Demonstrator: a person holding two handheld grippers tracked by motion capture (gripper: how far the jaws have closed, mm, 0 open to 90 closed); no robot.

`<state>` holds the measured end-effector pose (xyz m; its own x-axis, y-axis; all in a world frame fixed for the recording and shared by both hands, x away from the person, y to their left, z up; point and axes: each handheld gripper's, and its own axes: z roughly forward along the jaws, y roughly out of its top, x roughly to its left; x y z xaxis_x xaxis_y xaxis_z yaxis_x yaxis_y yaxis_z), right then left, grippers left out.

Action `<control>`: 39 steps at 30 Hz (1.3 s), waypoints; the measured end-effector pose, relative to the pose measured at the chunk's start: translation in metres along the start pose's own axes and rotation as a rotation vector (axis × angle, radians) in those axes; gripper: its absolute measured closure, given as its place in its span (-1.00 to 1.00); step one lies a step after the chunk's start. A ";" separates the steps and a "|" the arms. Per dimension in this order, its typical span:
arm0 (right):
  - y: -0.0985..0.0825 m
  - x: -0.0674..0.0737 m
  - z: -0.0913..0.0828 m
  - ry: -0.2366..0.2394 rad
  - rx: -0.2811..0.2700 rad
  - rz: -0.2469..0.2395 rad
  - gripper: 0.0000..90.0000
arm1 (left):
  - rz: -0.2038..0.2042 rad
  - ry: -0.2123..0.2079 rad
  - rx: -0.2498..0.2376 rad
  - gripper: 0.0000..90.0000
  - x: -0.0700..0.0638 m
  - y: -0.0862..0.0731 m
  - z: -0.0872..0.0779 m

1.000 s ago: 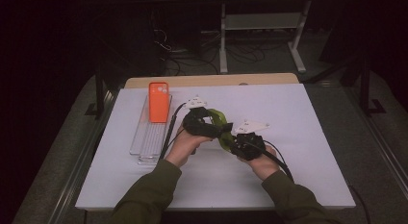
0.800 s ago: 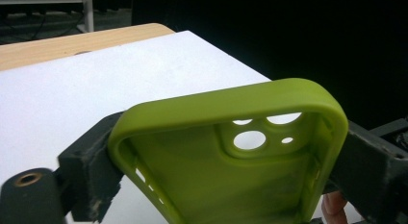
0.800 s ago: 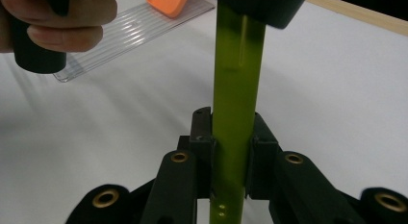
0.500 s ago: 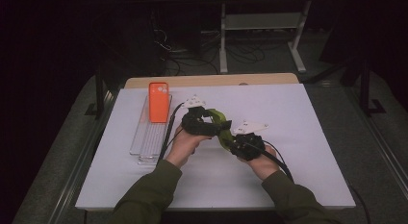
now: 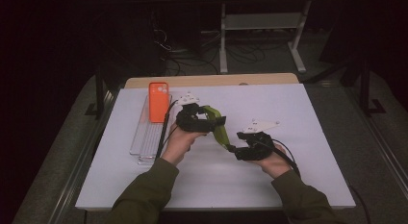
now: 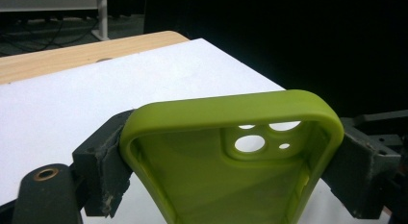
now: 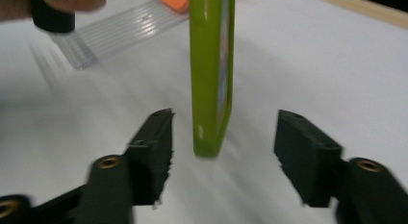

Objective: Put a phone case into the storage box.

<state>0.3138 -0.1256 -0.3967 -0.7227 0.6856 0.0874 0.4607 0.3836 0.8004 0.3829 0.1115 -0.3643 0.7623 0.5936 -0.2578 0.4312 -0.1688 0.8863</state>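
High view: orange case (image 5: 158, 101) on clear tray (image 5: 144, 142); left claw (image 5: 210, 122) clamps green case (image 5: 217, 128), right claw (image 5: 233, 148) just spread, clear.

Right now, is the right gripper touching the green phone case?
Apart. In the right gripper view the right gripper has just opened, and white table shows on both sides between its pads and the green phone case.

High view: overhead, looking forward over the table (image 5: 288, 118). Gripper views: close, along the jaws, sharing the green phone case (image 6: 231, 152).
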 end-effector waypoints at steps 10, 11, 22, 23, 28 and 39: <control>-0.031 -0.003 -0.013 -0.046 0.023 -0.022 -0.80 | 0.014 0.016 0.000 -0.68 0.001 0.007 -0.008; -0.034 -0.004 -0.014 -0.043 0.022 -0.030 -0.85 | 0.015 0.016 -0.003 -0.68 0.000 0.008 -0.009; -0.070 -0.013 -0.031 -0.077 -0.015 -0.014 -0.98 | 0.038 0.040 0.005 -0.68 0.000 0.016 -0.019; -0.073 -0.014 -0.032 -0.069 -0.014 -0.017 -0.98 | 0.040 0.039 0.003 -0.68 0.000 0.017 -0.019; -0.077 -0.018 -0.031 -0.078 0.001 -0.017 -0.98 | 0.049 0.050 0.012 -0.68 0.001 0.022 -0.023; -0.075 -0.017 -0.029 -0.083 0.001 -0.045 -0.98 | 0.086 0.093 0.018 -0.68 0.009 0.049 -0.035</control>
<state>0.2769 -0.1841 -0.4416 -0.6978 0.7163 0.0018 0.4290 0.4159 0.8019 0.3943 0.1365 -0.3093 0.7493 0.6465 -0.1434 0.3753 -0.2362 0.8963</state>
